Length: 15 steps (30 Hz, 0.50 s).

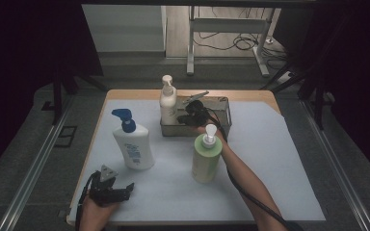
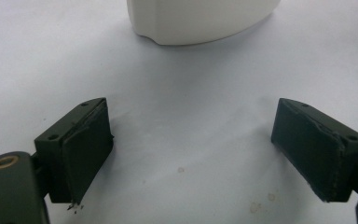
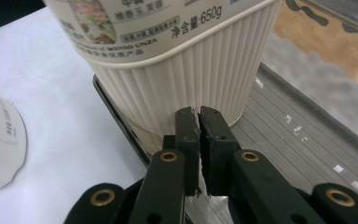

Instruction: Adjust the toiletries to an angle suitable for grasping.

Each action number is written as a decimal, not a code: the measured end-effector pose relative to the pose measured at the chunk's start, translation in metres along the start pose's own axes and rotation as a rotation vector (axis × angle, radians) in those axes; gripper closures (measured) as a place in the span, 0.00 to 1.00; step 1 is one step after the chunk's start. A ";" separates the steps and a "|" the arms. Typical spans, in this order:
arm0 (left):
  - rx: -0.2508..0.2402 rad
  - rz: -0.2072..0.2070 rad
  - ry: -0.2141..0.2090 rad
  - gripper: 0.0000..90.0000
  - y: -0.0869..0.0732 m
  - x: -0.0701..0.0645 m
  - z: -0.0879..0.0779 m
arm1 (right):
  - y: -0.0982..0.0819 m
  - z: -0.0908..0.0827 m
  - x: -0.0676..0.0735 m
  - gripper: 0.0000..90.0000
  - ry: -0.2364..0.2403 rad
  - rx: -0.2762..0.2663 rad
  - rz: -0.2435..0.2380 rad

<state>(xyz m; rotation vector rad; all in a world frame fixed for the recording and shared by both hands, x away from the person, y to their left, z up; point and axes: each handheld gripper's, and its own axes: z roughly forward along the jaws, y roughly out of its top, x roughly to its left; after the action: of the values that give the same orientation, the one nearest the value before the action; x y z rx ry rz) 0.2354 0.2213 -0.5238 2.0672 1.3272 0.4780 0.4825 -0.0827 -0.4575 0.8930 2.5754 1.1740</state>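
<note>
A cream pump bottle (image 1: pixel 167 103) with a ribbed base (image 3: pixel 182 79) stands in the left end of a metal tray (image 1: pixel 221 118) at the back of the table. My right gripper (image 1: pixel 185 118) reaches into that tray; its jaws (image 3: pixel 199 114) are shut just in front of the bottle's base, with nothing seen between them. Near the table's front left corner my left gripper (image 1: pixel 125 190) lies low over the white sheet, open (image 2: pixel 191 154), nothing between its pads. The base of a white bottle (image 2: pixel 200 21) stands a short way ahead of it.
A white bottle with a blue pump (image 1: pixel 134 144) stands left of centre. A green bottle with a white pump (image 1: pixel 206 156) stands at centre, close beside my right forearm. The tray's dark rim (image 3: pixel 116 112) runs just left of the right jaws. A white sheet (image 1: pixel 279 163) covers the table.
</note>
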 end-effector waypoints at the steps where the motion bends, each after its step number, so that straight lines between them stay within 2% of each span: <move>1: 0.000 0.000 0.000 0.13 0.000 0.000 0.000 | 0.000 -0.002 0.000 0.95 0.000 -0.005 -0.006; 9: 0.000 0.000 0.000 0.13 0.000 0.000 0.000 | -0.002 -0.021 -0.004 0.84 -0.013 -0.031 -0.007; 15: -0.002 0.000 0.000 0.13 0.000 0.000 0.000 | -0.007 -0.035 -0.005 0.70 -0.031 -0.041 -0.014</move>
<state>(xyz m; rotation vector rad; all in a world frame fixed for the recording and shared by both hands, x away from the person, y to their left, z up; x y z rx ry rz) 0.2354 0.2212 -0.5240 2.0660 1.3264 0.4794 0.4702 -0.1115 -0.4391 0.8764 2.5197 1.1954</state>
